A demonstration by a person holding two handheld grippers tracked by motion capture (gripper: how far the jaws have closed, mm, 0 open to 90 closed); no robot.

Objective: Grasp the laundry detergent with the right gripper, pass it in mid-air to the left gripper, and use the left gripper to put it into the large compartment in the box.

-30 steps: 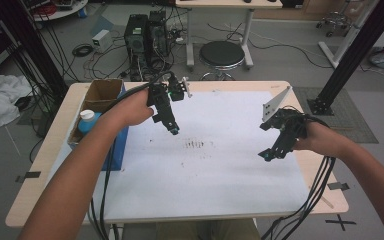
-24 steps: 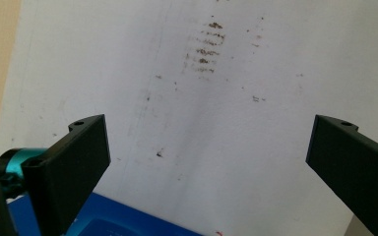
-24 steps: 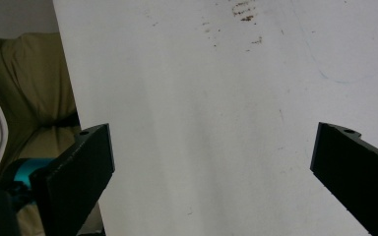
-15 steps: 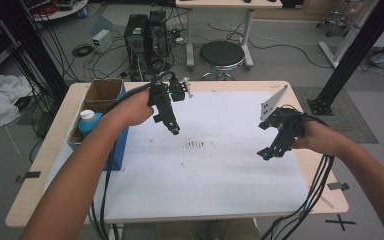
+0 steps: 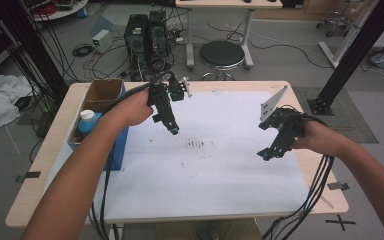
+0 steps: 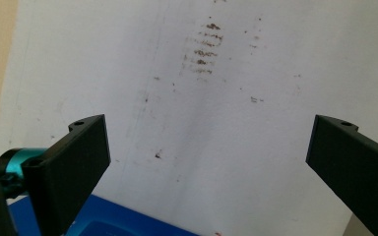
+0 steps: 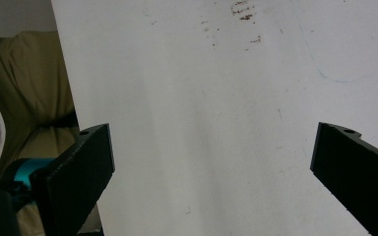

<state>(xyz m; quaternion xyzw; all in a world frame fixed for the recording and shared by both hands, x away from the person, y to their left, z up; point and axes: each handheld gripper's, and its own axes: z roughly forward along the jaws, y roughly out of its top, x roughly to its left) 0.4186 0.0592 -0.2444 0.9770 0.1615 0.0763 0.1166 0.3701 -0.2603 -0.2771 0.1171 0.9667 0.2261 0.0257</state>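
While the left gripper (image 5: 173,131) hangs where it was 1 second ago, over the white sheet (image 5: 220,175) on the tabletop (image 5: 30,200), the right gripper (image 5: 265,156) has shifted slightly lower. Both have jaws spread wide and hold nothing. Brown stains (image 5: 195,144) lie between them; a blue box (image 5: 116,150) stays at the left.

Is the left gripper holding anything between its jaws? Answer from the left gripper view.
No: the left gripper has its jaws spread wide, with bare stained white sheet between them.
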